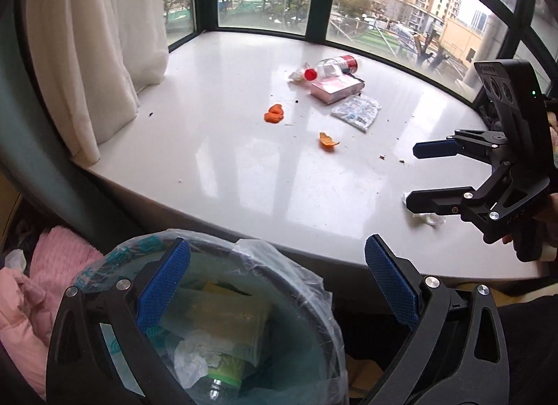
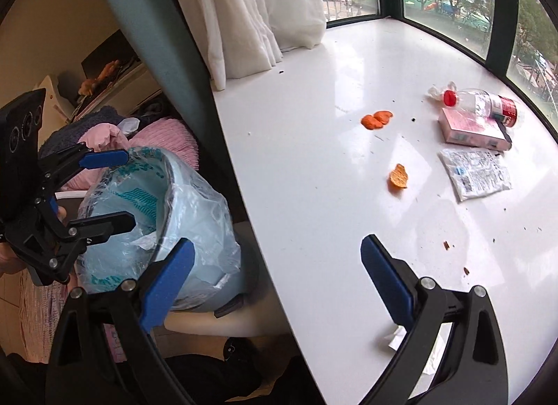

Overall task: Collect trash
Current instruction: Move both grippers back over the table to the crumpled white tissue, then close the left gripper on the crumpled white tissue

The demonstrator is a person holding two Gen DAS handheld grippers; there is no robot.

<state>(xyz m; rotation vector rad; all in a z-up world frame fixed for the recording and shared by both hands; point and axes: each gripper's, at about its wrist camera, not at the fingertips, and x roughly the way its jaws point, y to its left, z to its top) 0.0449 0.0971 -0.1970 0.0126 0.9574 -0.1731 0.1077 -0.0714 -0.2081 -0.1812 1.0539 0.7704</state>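
Your left claw (image 1: pixel 277 284) hangs spread and empty over the plastic-lined bin (image 1: pixel 314 286) just off the glossy white worktop (image 1: pixel 226 161); your right claw (image 2: pixel 277 283) gapes empty above the worktop's curved near edge. Beyond that edge lie two orange peels (image 2: pixel 376 120), a crinkled wrapper (image 2: pixel 476 175), a pink box (image 2: pixel 470 131) and a clear bottle (image 2: pixel 484 105). Only the left view shows paper and plastic inside the bin.
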